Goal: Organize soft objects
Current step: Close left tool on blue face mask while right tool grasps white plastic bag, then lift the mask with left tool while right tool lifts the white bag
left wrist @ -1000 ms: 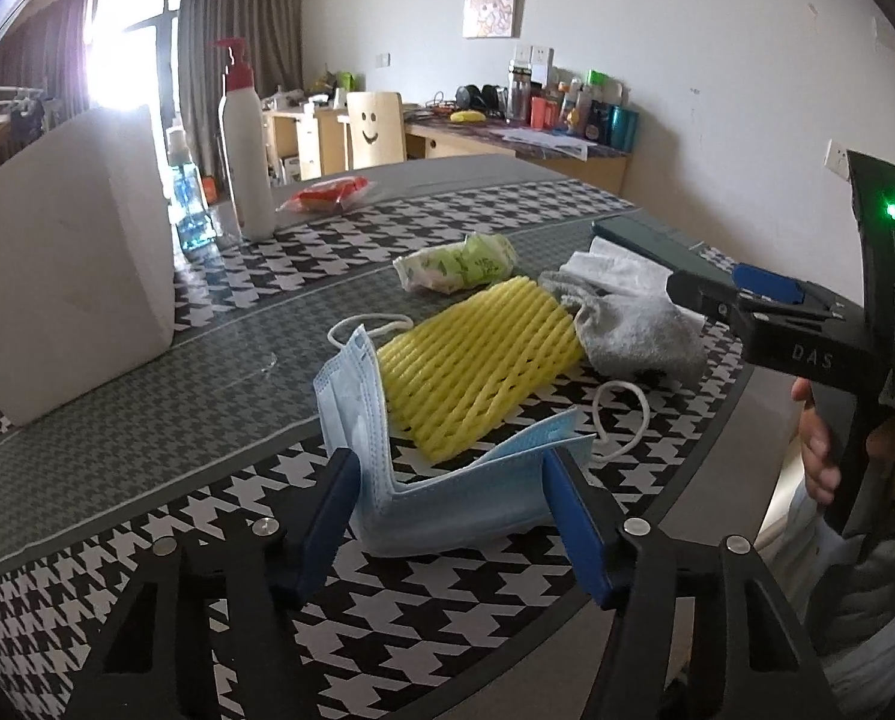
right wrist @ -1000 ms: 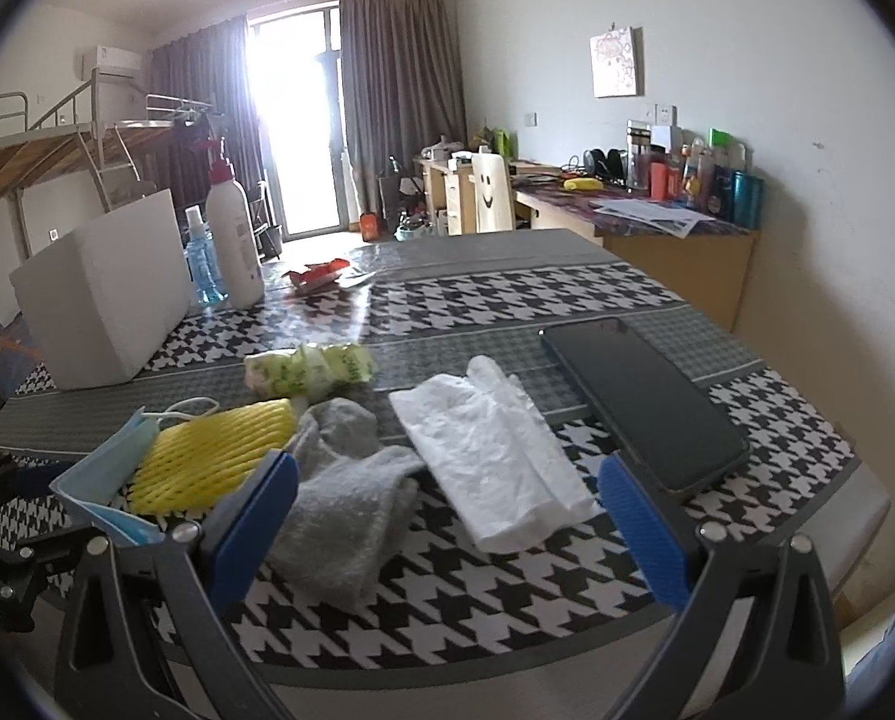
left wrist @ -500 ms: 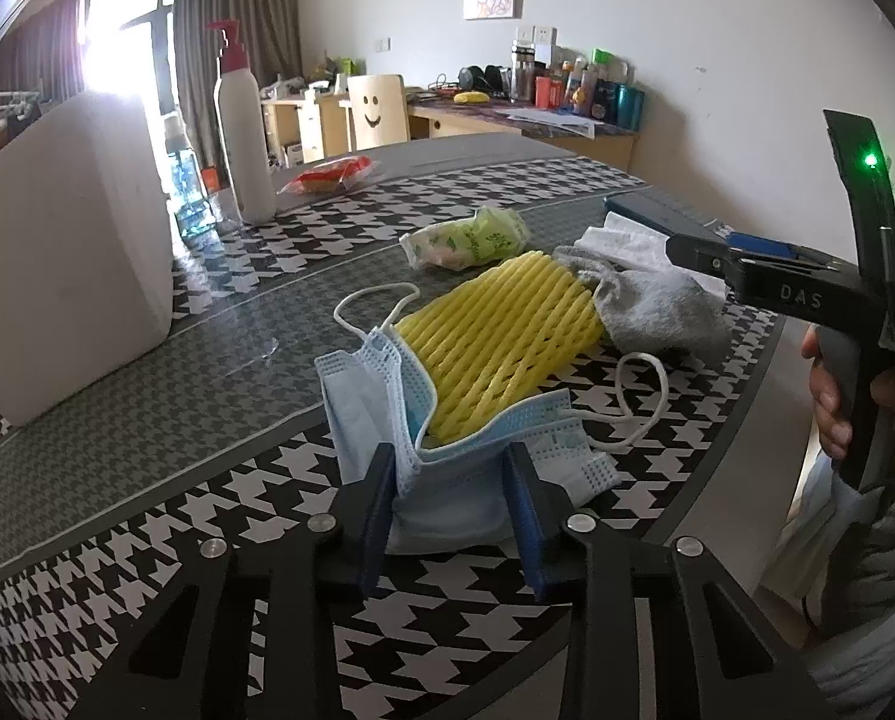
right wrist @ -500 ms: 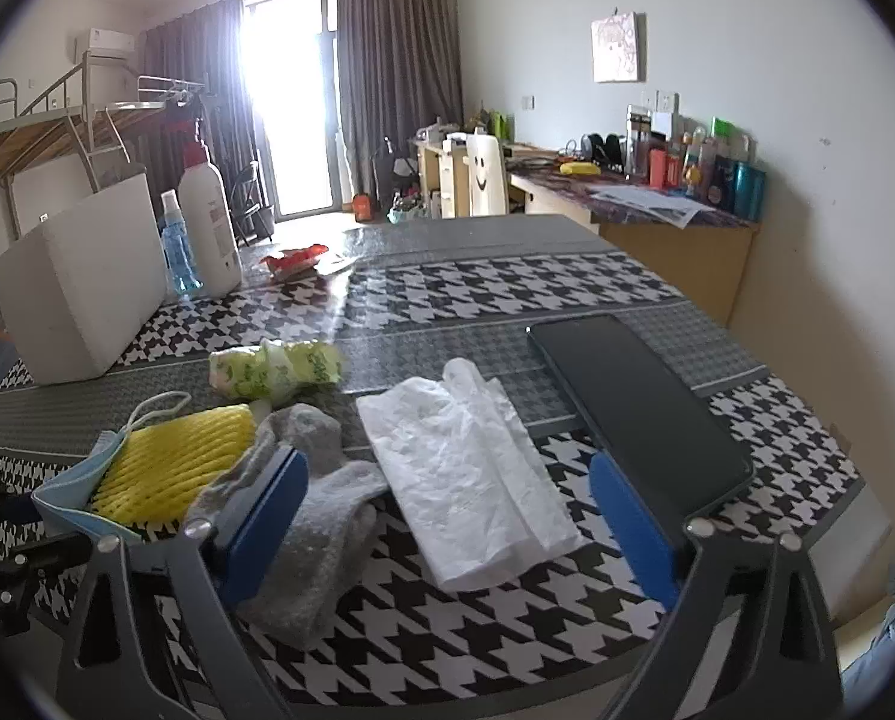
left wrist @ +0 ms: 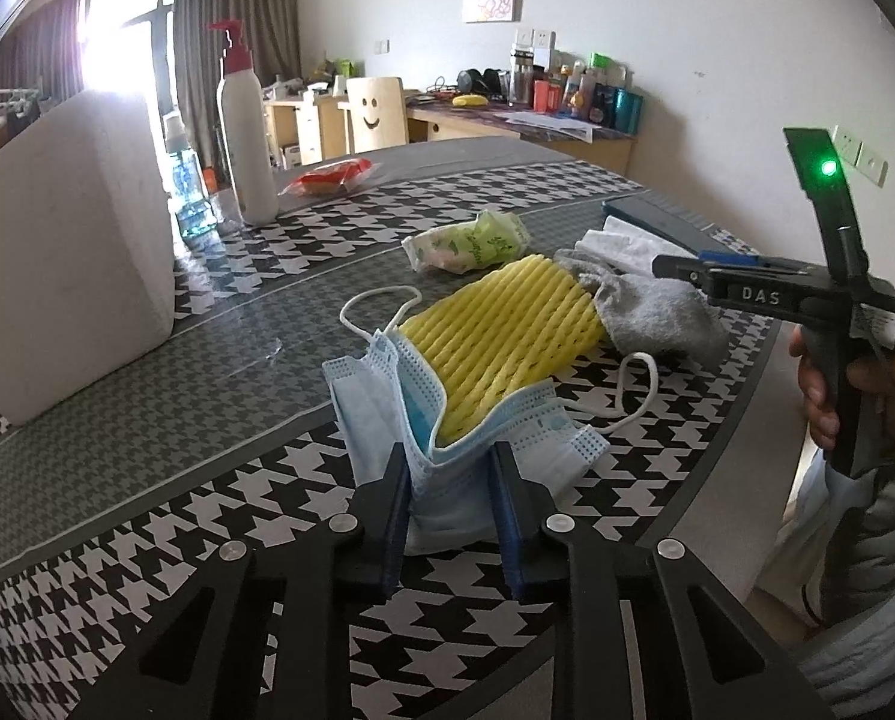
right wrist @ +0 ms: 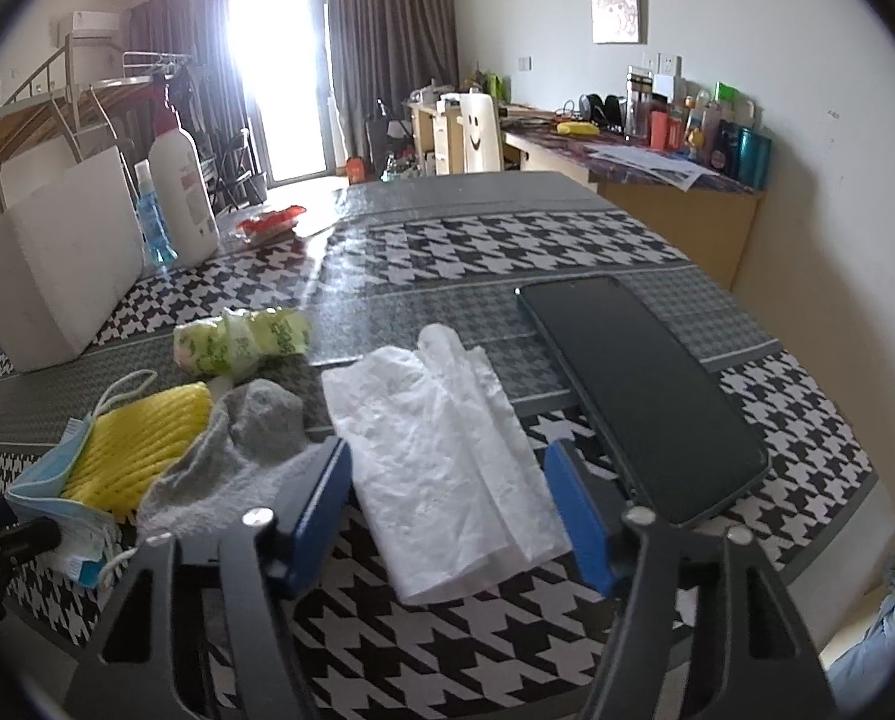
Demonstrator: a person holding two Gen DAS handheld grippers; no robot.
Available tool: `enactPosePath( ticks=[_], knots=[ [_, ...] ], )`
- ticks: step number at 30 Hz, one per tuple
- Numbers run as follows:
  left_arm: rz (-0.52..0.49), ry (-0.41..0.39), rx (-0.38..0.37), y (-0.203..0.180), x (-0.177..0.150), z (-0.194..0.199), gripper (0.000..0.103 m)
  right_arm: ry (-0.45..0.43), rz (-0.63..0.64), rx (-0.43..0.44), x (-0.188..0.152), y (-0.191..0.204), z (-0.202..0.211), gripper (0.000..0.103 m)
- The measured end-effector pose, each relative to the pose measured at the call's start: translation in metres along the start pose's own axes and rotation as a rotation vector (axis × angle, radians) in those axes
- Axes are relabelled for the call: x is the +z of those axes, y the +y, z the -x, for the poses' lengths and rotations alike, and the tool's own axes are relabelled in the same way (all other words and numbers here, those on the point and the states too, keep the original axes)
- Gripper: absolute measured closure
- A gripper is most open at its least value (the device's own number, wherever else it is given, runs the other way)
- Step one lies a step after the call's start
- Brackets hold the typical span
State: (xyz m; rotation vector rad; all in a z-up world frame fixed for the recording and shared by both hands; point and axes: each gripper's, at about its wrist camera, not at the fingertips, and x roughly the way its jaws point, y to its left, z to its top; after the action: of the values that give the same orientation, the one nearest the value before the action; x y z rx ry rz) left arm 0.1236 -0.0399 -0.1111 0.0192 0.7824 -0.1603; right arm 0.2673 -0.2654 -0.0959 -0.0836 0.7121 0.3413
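Observation:
A light blue face mask (left wrist: 381, 396) lies crumpled near the table's front edge, half wrapped around a yellow foam net (left wrist: 507, 330). My left gripper (left wrist: 447, 462) is closing, and its blue pads squeeze the mask's bunched near edge. A grey sock (right wrist: 237, 456) lies right of the net. Beside it is a white crinkled tissue (right wrist: 441, 438), which sits between the fingers of my right gripper (right wrist: 450, 456). Those jaws are closing but stand a little apart from the tissue's edges. A green and white packet (right wrist: 237, 342) lies further back.
A dark phone (right wrist: 639, 396) lies right of the tissue, close to the right fingertip. A white box (left wrist: 57, 252), a pump bottle (left wrist: 246, 138), a small blue bottle (left wrist: 186, 192) and a red packet (left wrist: 333, 174) stand toward the back left. The table edge (left wrist: 741, 402) curves near a person's hand.
My left fingers have closed from wide apart onto the mask and bunched it up. The right gripper has moved forward over the tissue, and its fingers have narrowed around it.

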Motion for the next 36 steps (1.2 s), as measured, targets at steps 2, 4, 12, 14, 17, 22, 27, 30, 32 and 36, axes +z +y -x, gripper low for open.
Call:
enactPosePath(
  ticks=[2,4,12,14,17,22,27,30,32,36],
  knots=[
    [-0.001,-0.001,-0.006,0.0,-0.001,0.001,0.079,0.01,-0.005,0.003,0.0,-0.002,-0.002,0.036],
    [0.001,-0.002,-0.011,0.0,-0.002,0.003,0.08,0.018,-0.004,-0.003,-0.001,-0.003,-0.003,0.036],
    [0.008,-0.018,-0.02,0.003,-0.003,0.012,0.083,0.058,0.011,-0.021,-0.003,-0.004,-0.01,0.061],
    [0.015,-0.023,-0.023,0.004,-0.003,0.013,0.083,0.061,0.001,-0.018,-0.003,-0.006,-0.009,0.071],
    [0.012,-0.036,-0.026,0.005,-0.004,0.017,0.083,0.063,-0.007,-0.022,-0.003,-0.008,-0.007,0.078],
    [0.012,-0.051,-0.041,0.006,-0.005,0.022,0.083,0.059,0.014,-0.013,-0.007,-0.002,-0.004,0.085],
    [0.016,-0.072,-0.049,0.007,-0.006,0.03,0.083,0.054,0.014,-0.027,-0.008,0.001,-0.005,0.085],
    [0.019,-0.09,-0.054,0.009,-0.005,0.036,0.083,0.058,0.004,-0.024,-0.007,0.0,-0.005,0.085],
    [0.02,-0.102,-0.057,0.009,-0.003,0.04,0.083,0.058,0.016,-0.035,-0.007,0.003,-0.005,0.085],
    [0.015,-0.118,-0.058,0.009,0.0,0.044,0.083,0.055,0.008,-0.03,-0.005,0.003,-0.007,0.085]
  ],
)
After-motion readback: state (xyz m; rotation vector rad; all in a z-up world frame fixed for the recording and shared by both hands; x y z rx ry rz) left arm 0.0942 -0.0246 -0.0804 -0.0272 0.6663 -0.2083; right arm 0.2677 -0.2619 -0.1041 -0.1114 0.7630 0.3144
